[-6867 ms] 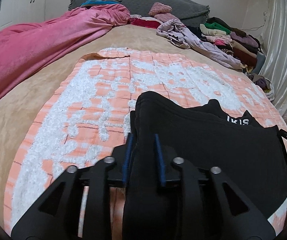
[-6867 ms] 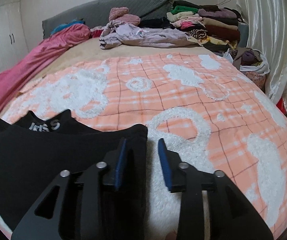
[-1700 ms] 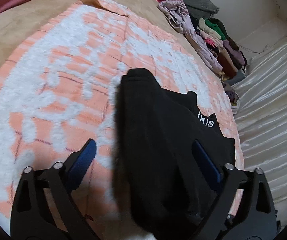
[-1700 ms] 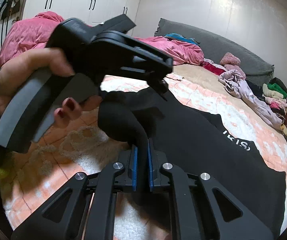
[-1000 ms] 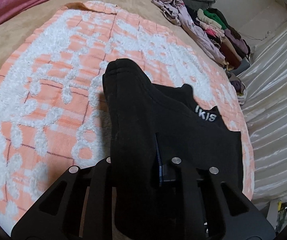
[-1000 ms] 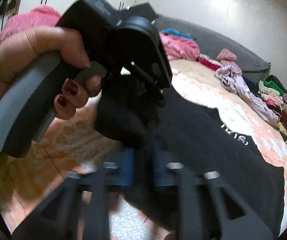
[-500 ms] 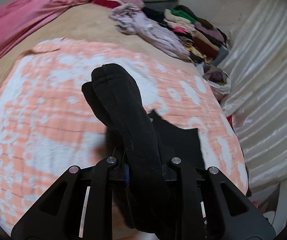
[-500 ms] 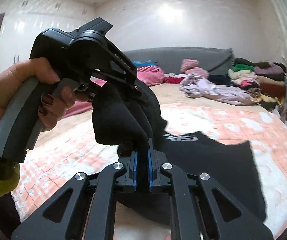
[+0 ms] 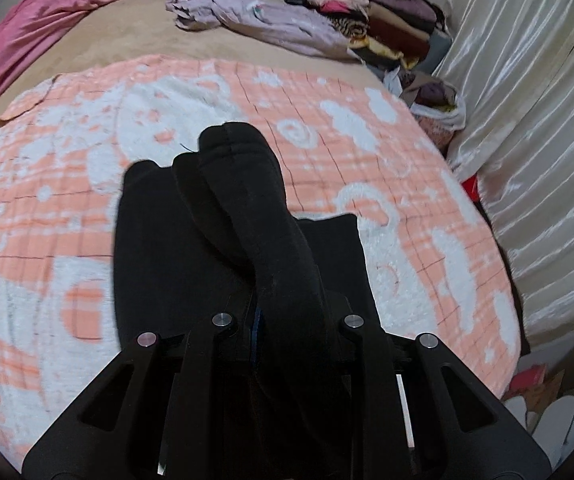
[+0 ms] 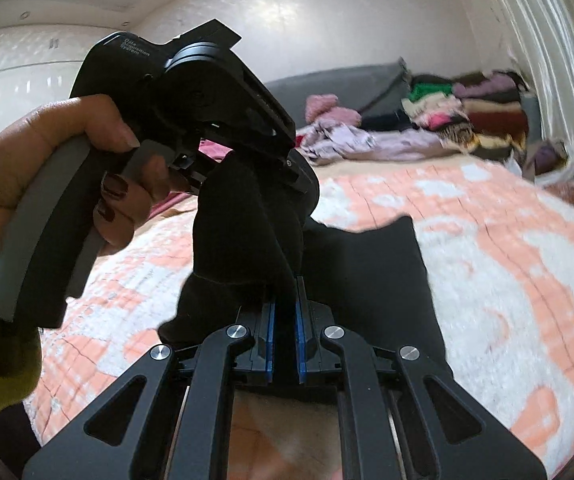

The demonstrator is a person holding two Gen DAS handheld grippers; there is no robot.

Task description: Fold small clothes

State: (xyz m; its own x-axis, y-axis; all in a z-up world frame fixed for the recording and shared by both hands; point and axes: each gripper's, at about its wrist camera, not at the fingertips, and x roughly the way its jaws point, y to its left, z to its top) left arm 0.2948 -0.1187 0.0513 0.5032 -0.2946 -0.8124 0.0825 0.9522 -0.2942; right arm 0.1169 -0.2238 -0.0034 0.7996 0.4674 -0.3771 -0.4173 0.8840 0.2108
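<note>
A black garment (image 9: pixel 247 208) lies partly on the orange-and-white blanket (image 9: pixel 67 200), with one end lifted in a thick bunch. My left gripper (image 9: pixel 283 320) grips that bunch from above; its jaws are opening slightly, and the cloth still fills the gap between them. In the right wrist view my right gripper (image 10: pixel 285 320) is shut on a fold of the same black garment (image 10: pixel 247 232), just below the left gripper, which a hand (image 10: pixel 67 152) holds. The rest of the garment drapes flat onto the blanket (image 10: pixel 507 260). No lettering shows on it.
A stack of folded clothes (image 9: pixel 367 12) and a loose lilac garment (image 9: pixel 263 20) lie at the bed's far end. A pink duvet (image 9: pixel 39 32) runs along the left side. A white bag of clothes (image 9: pixel 435 104) and a pale curtain (image 9: pixel 527 120) are on the right.
Both grippers have lifted the bunched end of the black garment and swung it across the blanket. The white lettering has gone out of sight.
</note>
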